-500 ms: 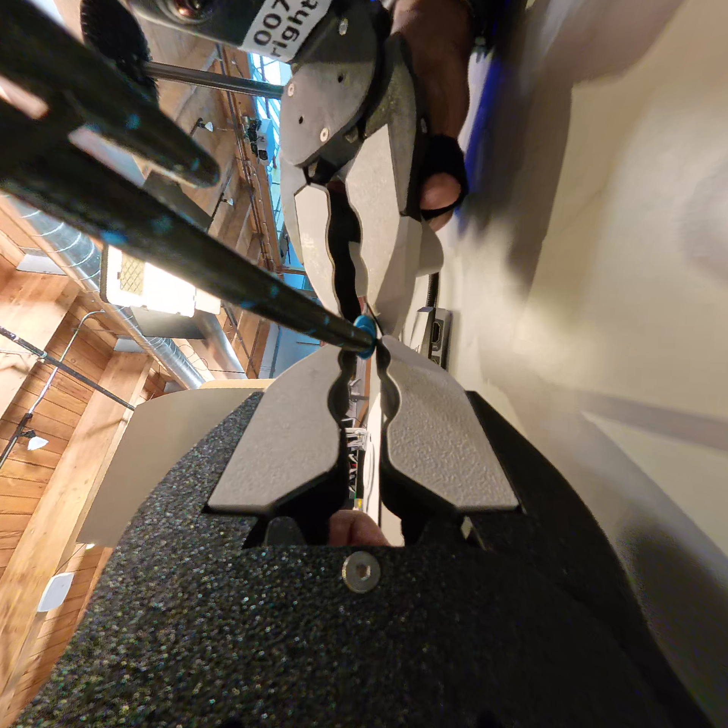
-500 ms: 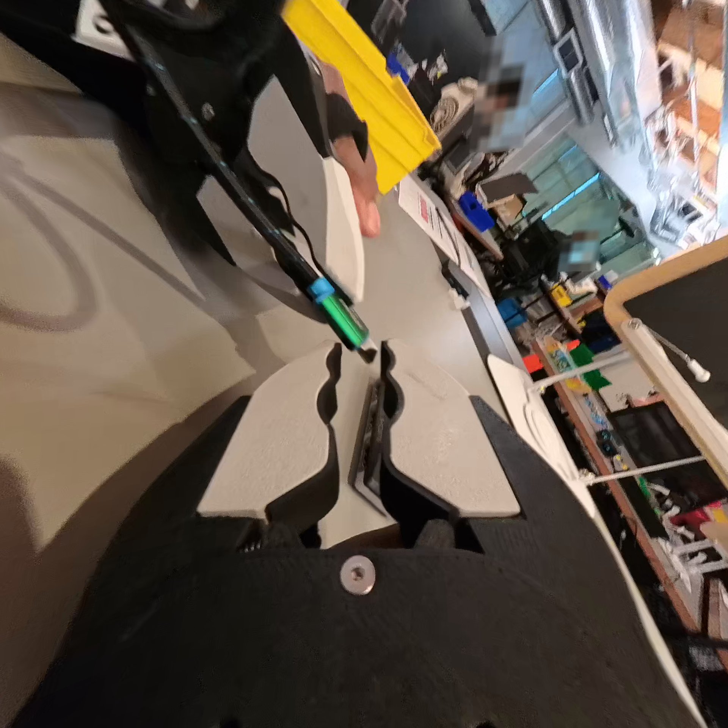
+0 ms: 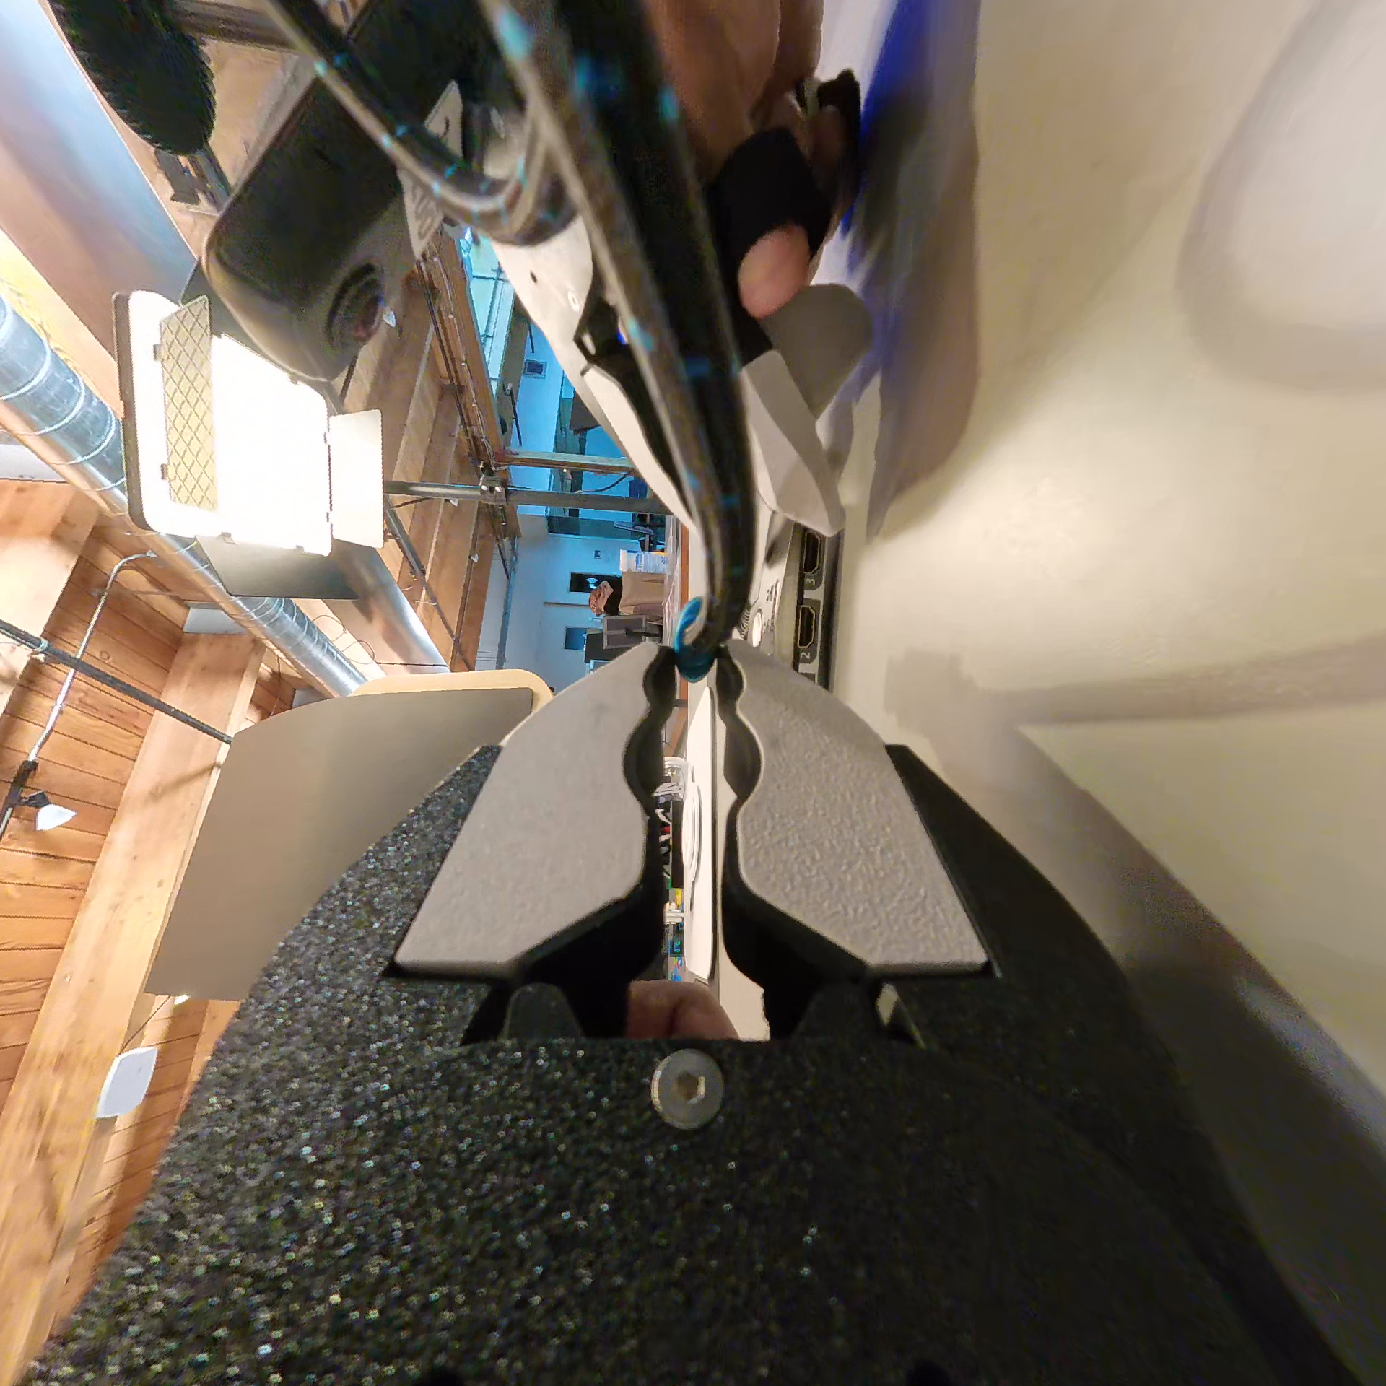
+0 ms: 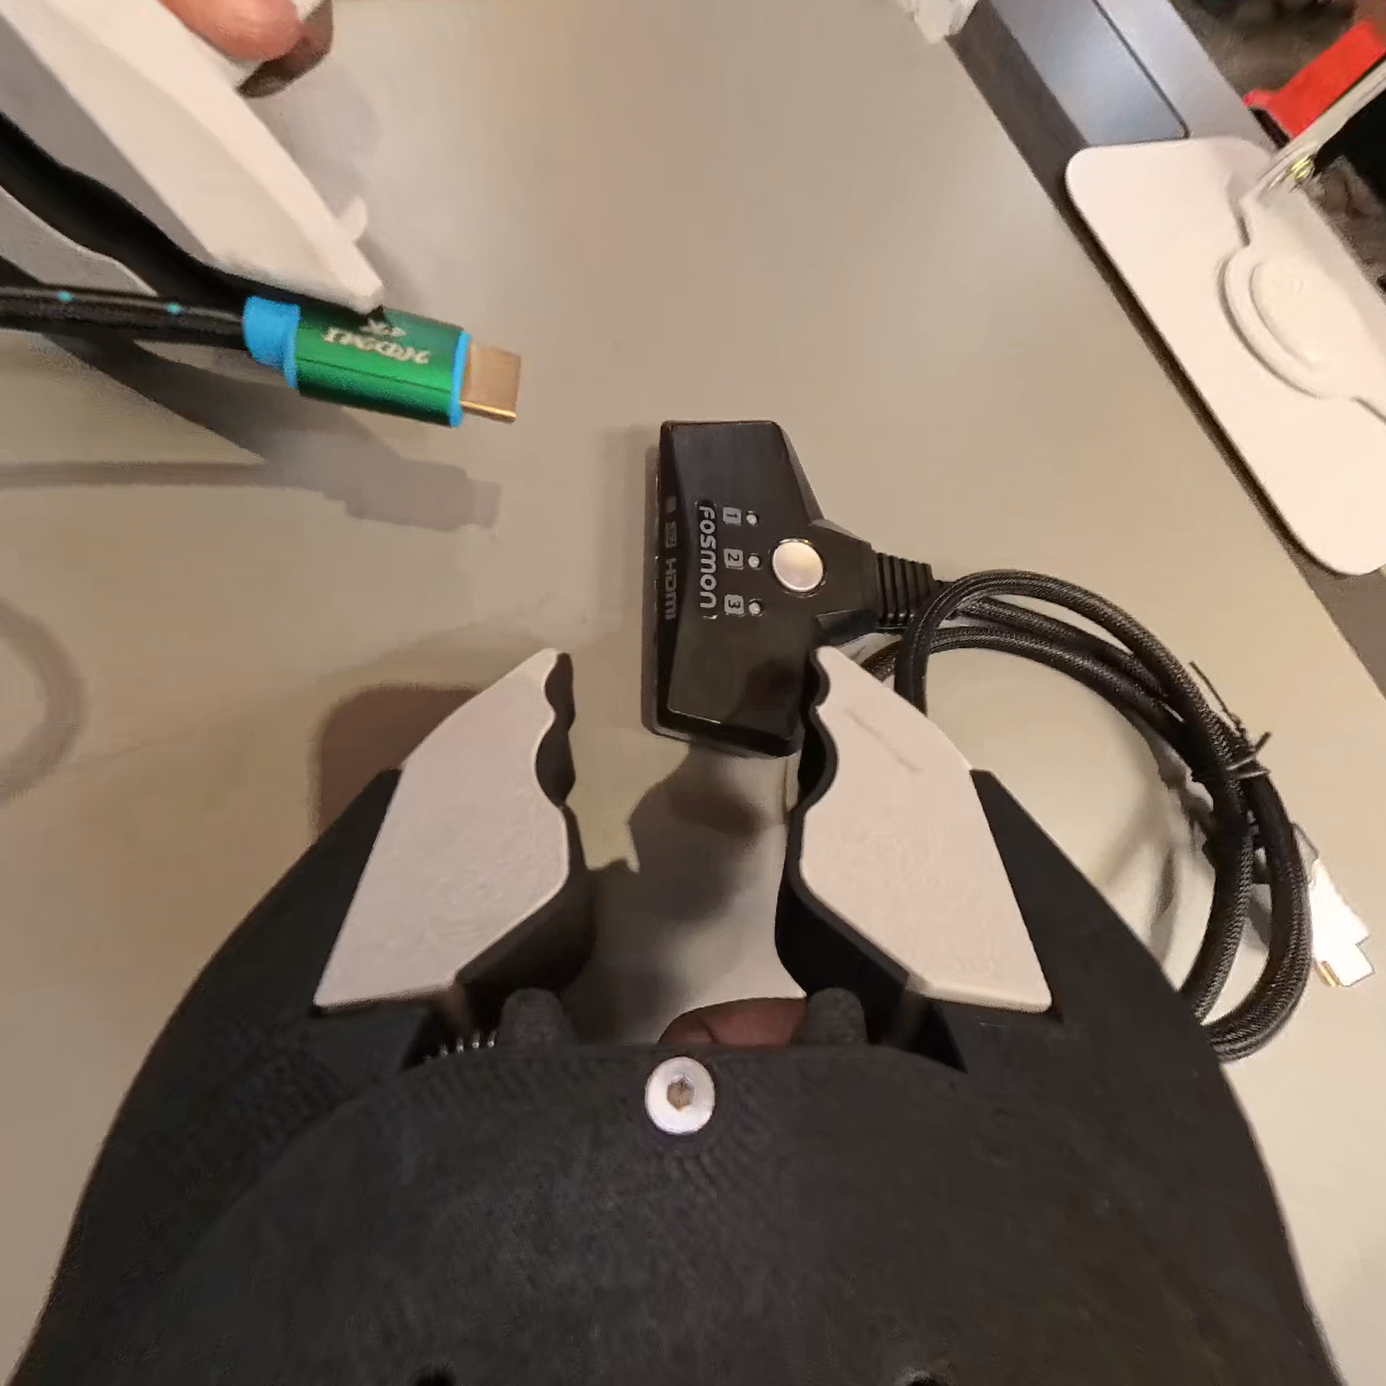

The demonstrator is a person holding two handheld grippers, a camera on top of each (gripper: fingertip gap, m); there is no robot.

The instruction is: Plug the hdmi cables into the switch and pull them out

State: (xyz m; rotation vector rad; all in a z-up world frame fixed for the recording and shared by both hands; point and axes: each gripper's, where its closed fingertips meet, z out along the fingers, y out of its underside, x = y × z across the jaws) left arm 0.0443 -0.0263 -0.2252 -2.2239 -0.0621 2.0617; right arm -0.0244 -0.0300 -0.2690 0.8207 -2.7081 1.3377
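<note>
Workshop: exposed ducting [image 3: 67, 420], timber ceiling [image 3: 82, 885]

Plug free, switch flat on the table

The black switch [image 4: 724, 592] lies flat, its braided lead [image 4: 1170, 757] coiled beside it. The green, gold-tipped HDMI plug [image 4: 382, 367] hangs unplugged above the table, near the switch's port side.

A: We see a green plug [image 4: 375, 365] with blue collars and a gold tip; its cable [image 4: 112, 313] is black braid with blue flecks.

B: The switch [image 4: 731, 585] is glossy black with a silver button, its lead [image 4: 1170, 757] black braid. We note the table [image 4: 750, 225] is beige and the gripper fingers [image 4: 480, 825] grey.
</note>
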